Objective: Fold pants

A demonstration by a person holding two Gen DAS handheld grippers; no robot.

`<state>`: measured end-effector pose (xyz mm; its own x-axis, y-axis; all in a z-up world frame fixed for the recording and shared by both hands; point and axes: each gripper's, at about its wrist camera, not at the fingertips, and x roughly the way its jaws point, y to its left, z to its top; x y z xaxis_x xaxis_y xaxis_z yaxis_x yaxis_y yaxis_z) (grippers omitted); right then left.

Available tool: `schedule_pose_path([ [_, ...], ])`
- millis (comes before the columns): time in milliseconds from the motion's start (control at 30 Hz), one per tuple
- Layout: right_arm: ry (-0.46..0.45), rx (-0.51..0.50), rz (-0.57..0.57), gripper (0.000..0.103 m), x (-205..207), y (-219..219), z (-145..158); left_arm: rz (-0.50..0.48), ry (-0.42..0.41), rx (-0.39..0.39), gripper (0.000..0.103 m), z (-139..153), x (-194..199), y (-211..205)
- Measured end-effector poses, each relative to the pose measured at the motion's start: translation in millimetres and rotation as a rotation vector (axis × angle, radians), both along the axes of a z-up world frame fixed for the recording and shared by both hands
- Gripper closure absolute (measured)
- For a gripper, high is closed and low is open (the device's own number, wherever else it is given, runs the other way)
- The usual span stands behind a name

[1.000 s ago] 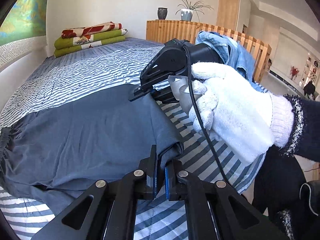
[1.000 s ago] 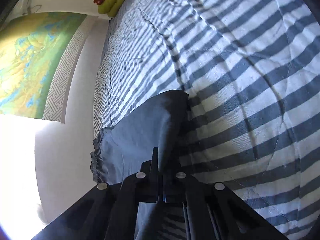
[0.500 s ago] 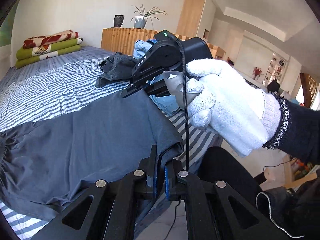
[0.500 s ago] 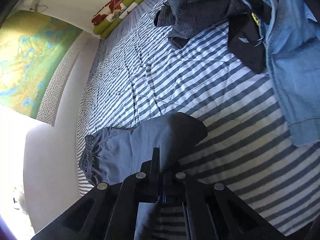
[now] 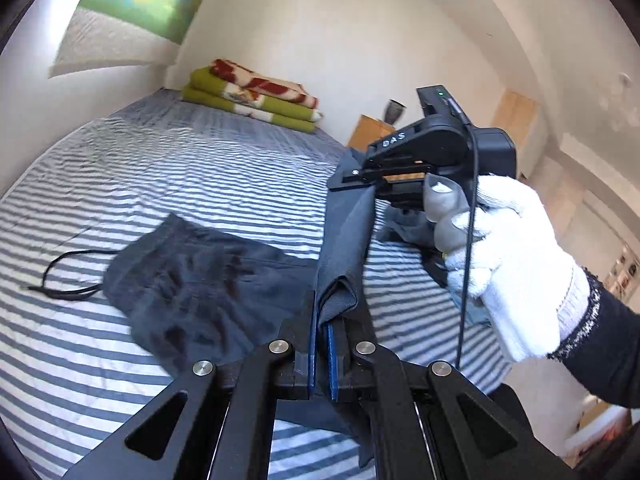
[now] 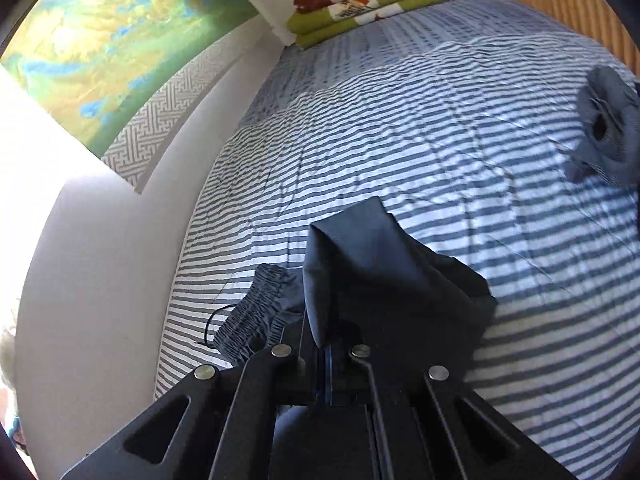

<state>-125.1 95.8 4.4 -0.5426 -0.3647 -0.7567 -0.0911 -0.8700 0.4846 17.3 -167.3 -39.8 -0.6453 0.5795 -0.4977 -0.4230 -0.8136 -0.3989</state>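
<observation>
Dark grey-blue pants (image 5: 200, 272) lie on the striped bed (image 5: 168, 168), their elastic waistband (image 6: 256, 316) and black drawstring (image 5: 64, 276) at the left end. My left gripper (image 5: 320, 320) is shut on a leg hem, which hangs in a fold above the bed. Farther off, my right gripper (image 5: 360, 178), held by a hand in a white glove (image 5: 508, 256), is shut on the other end of the same hem, and the cloth stretches taut between the two. In the right wrist view the pants (image 6: 380, 264) drape over my right gripper (image 6: 324, 340) and hide its fingertips.
Folded green and red blankets (image 5: 256, 96) are stacked at the head of the bed. A crumpled dark garment (image 6: 608, 120) lies at the bed's right side. A wall with a green map (image 6: 108, 40) borders the left. A wooden cabinet with a vase (image 5: 394, 112) stands behind.
Both grippers have lifted the leg ends off the bed and carried them toward the waistband. The pants, flat before, now bunch near the waist, and the drawstring shows.
</observation>
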Motion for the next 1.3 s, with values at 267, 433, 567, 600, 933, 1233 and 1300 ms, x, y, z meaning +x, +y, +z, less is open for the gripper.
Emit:
schedule_pose_path([
  [267, -0.103, 0.131, 0.12, 0.101, -77, -126, -70, 0.211, -0.19, 0.053, 0.1, -61, -48, -108],
  [433, -0.154, 0.186, 0.177, 0.101, -107, -165, -104, 0.256, -0.24, 0.039, 0.1, -87, -71, -120],
  [567, -0.211, 0.162, 0.241, 0.078, -126, -173, -116, 0.28, -0.28, 0.011, 0.1, -99, -76, -116],
  [600, -0.217, 0.135, 0.244, 0.076, -128, -167, -114, 0.286, -0.29, 0.006, 0.1, -101, -75, -117],
  [933, -0.019, 0.062, 0.295, 0.067, -59, -86, -63, 0.394, -0.158, -0.176, 0.055, -65, -58, -101],
  [1233, 0.056, 0.134, 0.23, 0.067, 33, -54, -115, 0.276, -0.108, -0.192, 0.055, -63, -104, -37],
  [1300, 0.04, 0.102, 0.211, 0.067, 37, -53, -127, 0.281, -0.147, -0.24, 0.055, -76, -118, -32],
])
